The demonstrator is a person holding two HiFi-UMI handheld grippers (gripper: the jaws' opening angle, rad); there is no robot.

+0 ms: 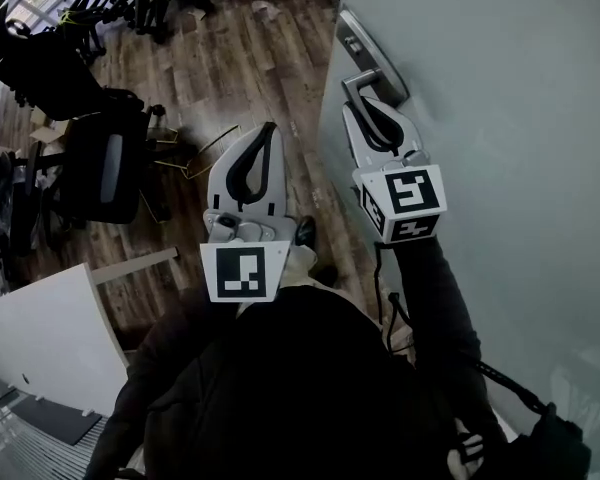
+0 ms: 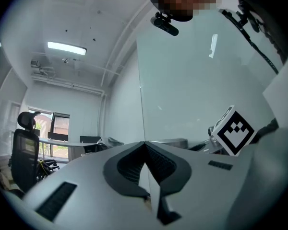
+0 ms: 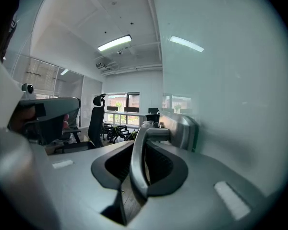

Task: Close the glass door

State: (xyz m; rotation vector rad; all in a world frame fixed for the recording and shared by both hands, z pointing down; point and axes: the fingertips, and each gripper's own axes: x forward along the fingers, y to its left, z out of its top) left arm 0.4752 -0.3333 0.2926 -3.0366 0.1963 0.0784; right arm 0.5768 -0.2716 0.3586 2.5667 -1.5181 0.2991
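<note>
**Right claw clamped on the lever handle; door edge free over the floor**

The lever handle (image 3: 138, 162) is taken as the landmark. The right claw (image 1: 375, 115) is seen drawn in on it: in the right gripper view the jaws are closed against the bar on both sides, with no gap left. The bar's long axis runs back along the slot between the jaws, then bends sideways into its round boss on the glass door (image 1: 500, 118). The door therefore lies directly beyond and to the right of the handle. Any push or pull is judged to have to act across the bar, square to the pane.

The left claw (image 1: 267, 133) is held to the left of the handle and well apart from it. Its jaws are brought together on nothing, and only a pane is seen past them. The right hand is plainly the nearer one.

The frame or latch side that the door must meet is not shown in any view. The door appears to stand ajar, since the wooden floor (image 1: 230, 68) is seen just left of the handle. How far it must swing cannot be judged. An office chair (image 1: 105, 163) stands far to the left.
</note>
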